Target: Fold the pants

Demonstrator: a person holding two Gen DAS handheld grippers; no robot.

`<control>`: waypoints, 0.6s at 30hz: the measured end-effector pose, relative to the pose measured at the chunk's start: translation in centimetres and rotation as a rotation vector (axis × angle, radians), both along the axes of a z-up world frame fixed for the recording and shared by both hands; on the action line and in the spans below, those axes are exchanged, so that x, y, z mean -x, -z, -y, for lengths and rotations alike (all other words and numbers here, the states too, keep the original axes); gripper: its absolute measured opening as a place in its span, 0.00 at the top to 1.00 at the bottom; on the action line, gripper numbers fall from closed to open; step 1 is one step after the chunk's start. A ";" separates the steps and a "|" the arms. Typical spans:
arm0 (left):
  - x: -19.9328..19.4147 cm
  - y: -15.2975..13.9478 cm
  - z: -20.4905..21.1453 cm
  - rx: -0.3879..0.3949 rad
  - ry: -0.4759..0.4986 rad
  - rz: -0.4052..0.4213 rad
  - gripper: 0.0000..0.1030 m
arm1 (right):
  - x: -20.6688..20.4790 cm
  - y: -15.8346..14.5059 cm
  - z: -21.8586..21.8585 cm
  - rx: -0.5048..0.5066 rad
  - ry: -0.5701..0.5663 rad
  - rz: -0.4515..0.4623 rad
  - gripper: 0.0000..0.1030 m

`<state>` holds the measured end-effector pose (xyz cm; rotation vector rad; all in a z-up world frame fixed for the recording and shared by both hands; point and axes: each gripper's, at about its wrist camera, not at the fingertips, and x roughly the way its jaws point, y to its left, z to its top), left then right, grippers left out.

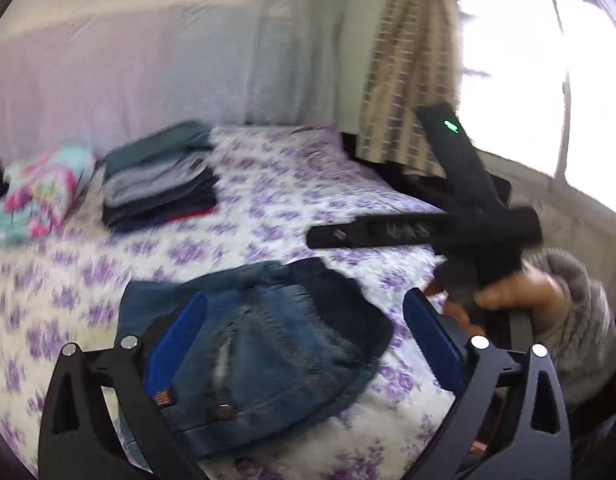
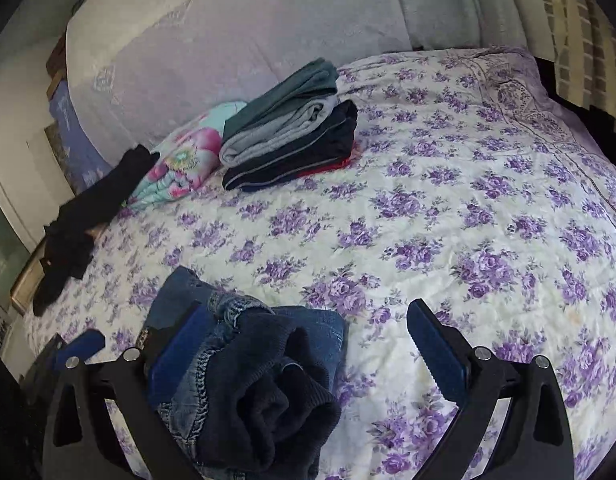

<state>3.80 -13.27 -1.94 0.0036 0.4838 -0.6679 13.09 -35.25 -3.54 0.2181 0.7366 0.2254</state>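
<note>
Folded jeans (image 1: 260, 344), lower centre, on floral bed (image 1: 308, 184); left tool (image 1: 304, 344) and right tool (image 2: 308, 356) both spread wide, gripping nothing.

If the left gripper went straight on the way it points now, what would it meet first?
Most likely the folded jeans: they lie on the bedspread right ahead of the left gripper, between its open jaws. Depth is unclear through the fisheye, but nothing else sits nearer in that line.
</note>
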 end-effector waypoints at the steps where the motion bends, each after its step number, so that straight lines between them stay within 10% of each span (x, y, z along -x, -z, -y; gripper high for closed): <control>1: -1.6 0.8 -0.7 0.033 -0.014 -0.094 0.07 | -0.7 0.7 -0.6 0.025 -0.008 -0.032 0.04; 4: -3.6 4.3 -0.1 0.060 0.047 -0.286 0.09 | -1.9 3.1 -1.1 0.100 0.019 -0.076 0.04; 7: -0.6 6.7 3.4 -0.215 0.050 -0.086 0.08 | -3.2 5.7 0.3 0.054 0.019 -0.149 0.03; 10: 0.9 8.5 4.6 -0.327 0.037 0.015 0.07 | -3.7 7.1 1.2 -0.015 -0.014 -0.181 0.03; 18: -0.1 3.1 -3.4 0.001 -0.025 -0.066 0.08 | 2.4 0.7 0.1 0.117 0.035 0.054 0.03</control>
